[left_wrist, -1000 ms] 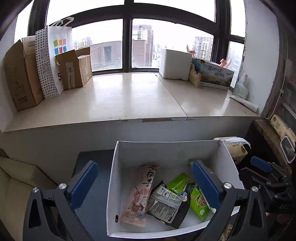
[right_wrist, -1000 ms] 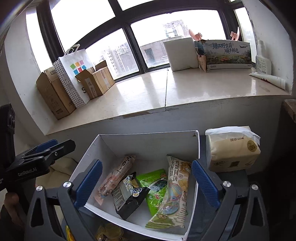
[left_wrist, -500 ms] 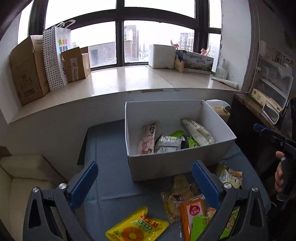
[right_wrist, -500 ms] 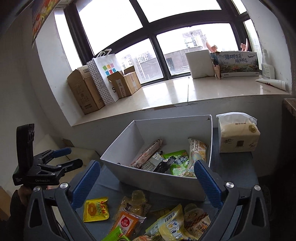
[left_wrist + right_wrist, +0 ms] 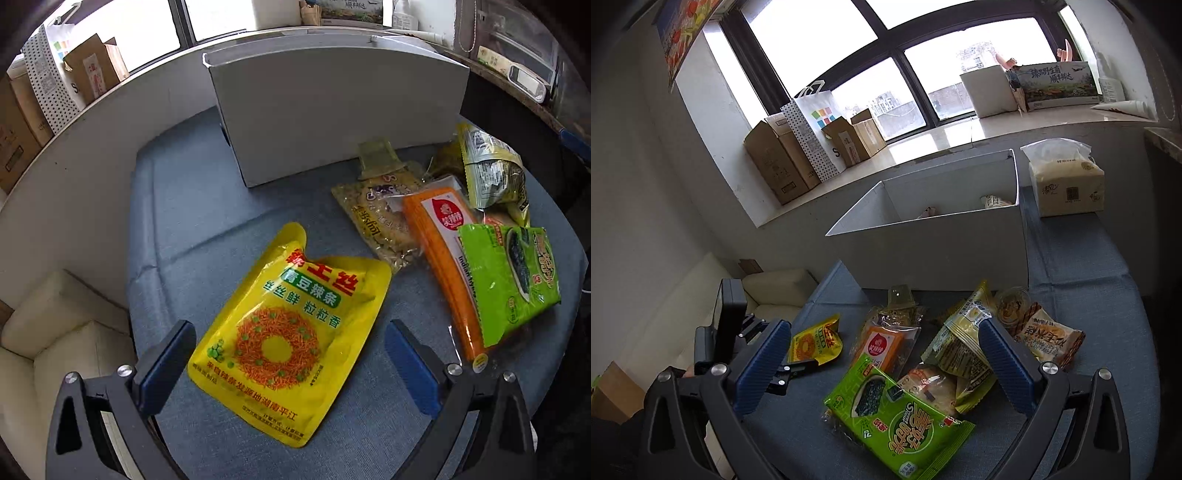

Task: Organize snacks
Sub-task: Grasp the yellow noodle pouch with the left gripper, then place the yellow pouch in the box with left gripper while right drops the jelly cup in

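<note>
Dropped low toward the cloth since a moment ago, away from the white box (image 5: 332, 110) and onto the loose snacks. Left tongs (image 5: 288, 354) spread wide and empty, straddling the yellow pouch (image 5: 291, 325), probably lined up to pinch it. Right tongs (image 5: 882, 362) likewise apart, holding nothing, poised over the green seaweed pack (image 5: 897, 417) with the orange packet (image 5: 881, 343) just beyond. Farther ahead, box open-topped and close, likely so each pick travels little. Tissue pack (image 5: 1067, 184) beside the box.

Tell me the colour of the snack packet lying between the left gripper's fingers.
Bright yellow packet, with an orange ring of strips and green-and-red lettering; the left wrist view shows it best.
</note>
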A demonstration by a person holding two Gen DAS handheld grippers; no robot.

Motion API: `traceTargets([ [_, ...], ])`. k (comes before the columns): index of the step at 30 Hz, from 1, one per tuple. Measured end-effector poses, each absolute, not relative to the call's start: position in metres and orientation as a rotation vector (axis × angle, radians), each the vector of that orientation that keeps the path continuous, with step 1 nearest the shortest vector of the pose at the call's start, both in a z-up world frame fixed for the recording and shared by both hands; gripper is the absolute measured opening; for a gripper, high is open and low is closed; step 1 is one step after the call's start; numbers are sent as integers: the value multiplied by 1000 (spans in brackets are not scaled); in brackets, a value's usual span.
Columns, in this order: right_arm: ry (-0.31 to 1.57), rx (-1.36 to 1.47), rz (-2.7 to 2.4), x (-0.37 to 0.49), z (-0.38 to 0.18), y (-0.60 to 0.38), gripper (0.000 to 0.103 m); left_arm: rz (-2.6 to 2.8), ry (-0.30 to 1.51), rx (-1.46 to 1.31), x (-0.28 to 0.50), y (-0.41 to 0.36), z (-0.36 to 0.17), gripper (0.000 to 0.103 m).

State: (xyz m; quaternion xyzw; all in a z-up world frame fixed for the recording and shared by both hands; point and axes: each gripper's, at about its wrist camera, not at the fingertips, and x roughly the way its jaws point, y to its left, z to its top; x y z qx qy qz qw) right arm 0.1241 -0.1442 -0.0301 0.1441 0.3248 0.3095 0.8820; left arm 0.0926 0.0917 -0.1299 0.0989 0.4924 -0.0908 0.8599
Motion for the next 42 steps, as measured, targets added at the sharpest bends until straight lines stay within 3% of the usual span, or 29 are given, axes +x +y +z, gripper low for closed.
traceTargets([
  [12, 699, 257, 633, 121, -40, -140, 103, -312, 1067, 176, 113, 99, -147, 100],
  [16, 709, 231, 641, 118, -44, -133, 103, -254, 1050, 121, 100, 109, -142, 74],
  [21, 726, 197, 652, 119, -48, -121, 103, -175, 1006, 89, 75, 117, -138, 62],
  [32, 808, -31, 655, 167, -42, -39, 103, -58, 829, -96, 12, 110, -63, 62],
  [42, 1017, -89, 514, 256, -94, 14, 103, 17, 755, -197, -9, 126, -52, 62],
])
